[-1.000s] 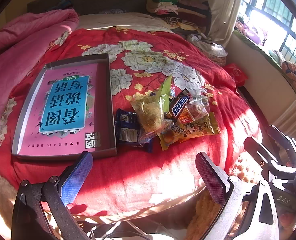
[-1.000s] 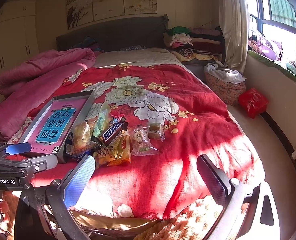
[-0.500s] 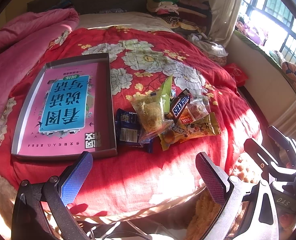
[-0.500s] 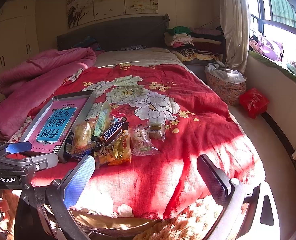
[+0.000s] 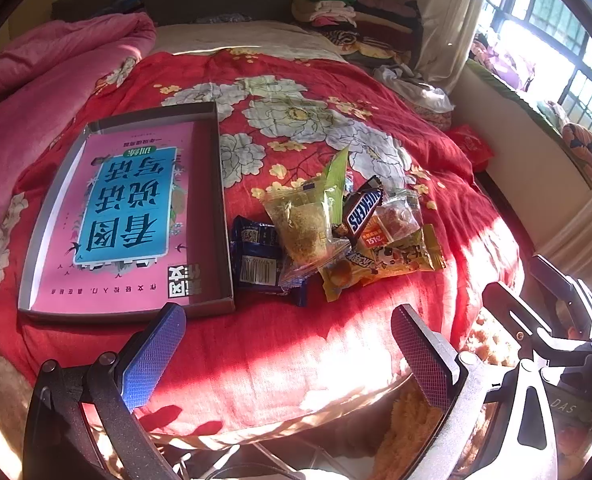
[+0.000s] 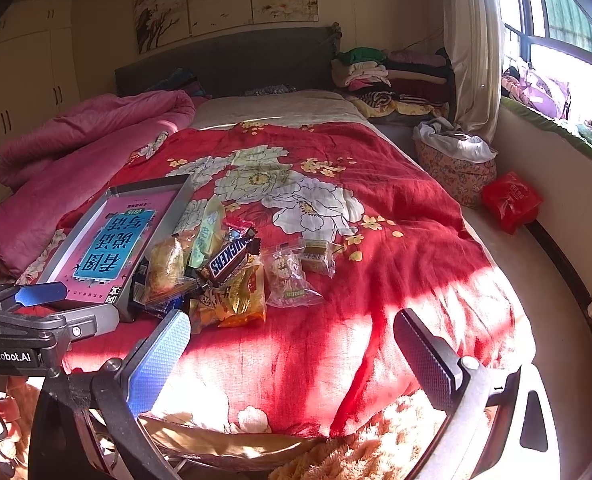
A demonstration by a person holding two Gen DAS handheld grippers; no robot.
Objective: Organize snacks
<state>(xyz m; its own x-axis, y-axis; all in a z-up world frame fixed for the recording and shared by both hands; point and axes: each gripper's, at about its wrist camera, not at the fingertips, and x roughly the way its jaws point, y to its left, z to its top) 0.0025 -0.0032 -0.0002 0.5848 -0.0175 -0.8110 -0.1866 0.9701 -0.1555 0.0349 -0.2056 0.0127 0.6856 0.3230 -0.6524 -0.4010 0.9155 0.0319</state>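
A pile of snack packets lies on the red flowered bedspread (image 5: 296, 120): a Snickers bar (image 5: 363, 205), a clear bag with a crumbly cake (image 5: 304, 224), a dark blue packet (image 5: 257, 260), a yellow-orange packet (image 5: 384, 262). In the right wrist view the Snickers bar (image 6: 231, 260) tops the pile, with two clear packets (image 6: 289, 276) beside it. An open grey box (image 5: 223, 216) with a pink booklet (image 5: 123, 216) lies left of the pile. My left gripper (image 5: 287, 344) is open and empty, short of the pile. My right gripper (image 6: 291, 352) is open and empty, near the bed's front edge.
A pink quilt (image 5: 43, 64) is bunched along the bed's left side. Folded clothes (image 6: 384, 72) are stacked at the headboard's right. A basket (image 6: 456, 168) and a red bag (image 6: 512, 200) sit on the floor by the window wall. A fluffy orange rug (image 6: 376, 448) lies below.
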